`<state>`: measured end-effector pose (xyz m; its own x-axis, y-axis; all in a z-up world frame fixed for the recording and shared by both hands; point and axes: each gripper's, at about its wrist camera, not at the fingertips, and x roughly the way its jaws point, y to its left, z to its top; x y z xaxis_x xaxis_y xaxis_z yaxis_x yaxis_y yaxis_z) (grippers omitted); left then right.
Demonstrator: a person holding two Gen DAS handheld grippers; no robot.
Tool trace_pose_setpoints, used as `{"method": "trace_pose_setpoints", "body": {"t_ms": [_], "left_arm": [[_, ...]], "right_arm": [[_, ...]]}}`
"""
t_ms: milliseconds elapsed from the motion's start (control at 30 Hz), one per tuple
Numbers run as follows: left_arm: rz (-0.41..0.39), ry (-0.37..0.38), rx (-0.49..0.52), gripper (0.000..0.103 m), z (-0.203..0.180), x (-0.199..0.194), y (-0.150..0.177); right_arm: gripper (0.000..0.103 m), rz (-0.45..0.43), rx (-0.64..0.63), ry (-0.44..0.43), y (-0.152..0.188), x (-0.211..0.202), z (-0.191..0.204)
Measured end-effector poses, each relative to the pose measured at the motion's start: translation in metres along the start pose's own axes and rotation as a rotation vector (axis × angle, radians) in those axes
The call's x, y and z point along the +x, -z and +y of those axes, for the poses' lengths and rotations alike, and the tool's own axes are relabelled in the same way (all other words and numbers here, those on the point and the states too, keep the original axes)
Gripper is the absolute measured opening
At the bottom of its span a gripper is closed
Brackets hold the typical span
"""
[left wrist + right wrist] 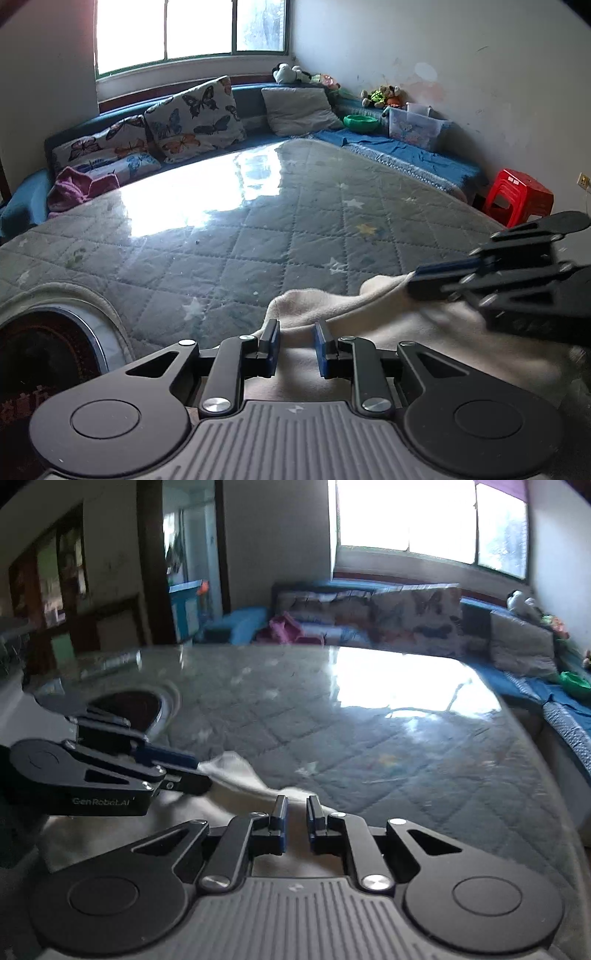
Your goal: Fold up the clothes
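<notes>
A cream garment (388, 325) lies at the near edge of the glass-topped table with a quilted grey cover (258, 229). My left gripper (295, 332) has its jaws narrowly apart with the garment's raised edge running between them. It shows from the side in the right wrist view (199, 771), closed on a corner of the garment (236, 771). My right gripper (297, 806) has its jaws narrowly apart around a cloth ridge. It shows in the left wrist view (413, 278) pinching the garment's far corner.
A blue sofa (406, 151) with butterfly cushions (195, 118) wraps the far side of the table. A pink cloth (77, 188) lies at the left. A red stool (517, 195) stands at the right. A green bowl (360, 122) and a clear box (413, 127) sit on the sofa.
</notes>
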<state>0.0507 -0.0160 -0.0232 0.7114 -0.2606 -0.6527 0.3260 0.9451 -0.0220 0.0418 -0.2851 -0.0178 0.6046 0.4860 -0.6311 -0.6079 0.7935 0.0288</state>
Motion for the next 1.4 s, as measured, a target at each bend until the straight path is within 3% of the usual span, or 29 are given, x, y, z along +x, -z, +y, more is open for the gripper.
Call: {"method": "trace_pose_setpoints", "body": {"t_ms": [133,300,500,667,1200,1300,1400], "left_arm": [[-0.005,0.002,-0.017,0.024,0.003,0.000,0.001],[-0.033,0.008,-0.029,0.023,-0.001,-0.015,0.006],[-0.064,0.040,-0.018,0.024,-0.017,-0.038,0.018],[-0.065,0.036,0.019,0.024,-0.034,-0.046,0.030],[-0.055,0.002,-0.061,0.023,-0.021,-0.065,0.056],[-0.060,-0.002,-0.069,0.024,-0.021,-0.068,0.057],[-0.062,-0.010,-0.079,0.024,-0.018,-0.070,0.059]], "right_arm": [[0.011,0.030,-0.016,0.029,0.000,0.015,0.002],[0.018,0.006,-0.022,0.053,0.002,-0.007,0.002],[0.019,-0.042,-0.053,-0.019,0.013,-0.033,0.024],[0.019,-0.043,-0.086,-0.037,0.024,-0.028,0.043],[0.024,-0.068,-0.013,0.035,0.057,-0.046,0.033],[0.034,-0.092,-0.001,0.034,0.061,-0.058,0.033],[0.034,-0.100,-0.004,0.042,0.071,-0.068,0.033]]}}
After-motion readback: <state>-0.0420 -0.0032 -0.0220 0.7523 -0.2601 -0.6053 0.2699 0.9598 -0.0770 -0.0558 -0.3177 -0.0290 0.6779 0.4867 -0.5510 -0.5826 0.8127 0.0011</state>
